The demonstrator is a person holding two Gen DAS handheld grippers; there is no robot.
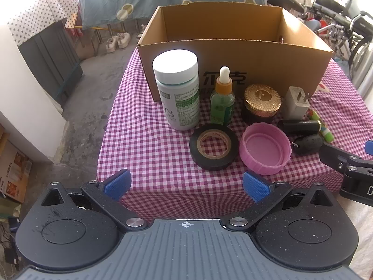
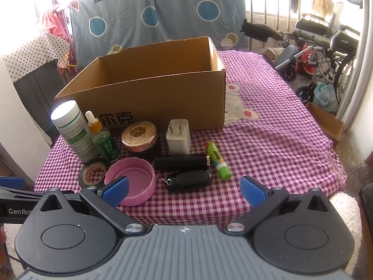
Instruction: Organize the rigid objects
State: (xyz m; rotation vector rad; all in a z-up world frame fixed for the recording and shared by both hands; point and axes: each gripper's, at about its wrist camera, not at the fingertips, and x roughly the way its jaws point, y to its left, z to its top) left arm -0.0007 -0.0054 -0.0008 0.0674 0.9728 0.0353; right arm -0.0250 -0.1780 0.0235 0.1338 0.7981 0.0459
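Both spread apart, gripping nothing: left tool (image 1: 185,184) and right tool (image 2: 184,190), low in frame at the near edge of the checked surface (image 2: 268,144). Mid-frame before the open cardboard box (image 1: 233,44): pill bottle (image 1: 177,88), dropper bottle (image 1: 222,95), tape roll (image 1: 213,147), pink lid (image 1: 265,149), key fob (image 2: 188,180).

Magenta-and-white gingham is seen on the tablecloth (image 2: 268,140); plain brown on the box (image 2: 151,100); pink on the cap (image 2: 130,182); black on the tape roll (image 1: 213,147); gold on the jar lid (image 2: 139,135).
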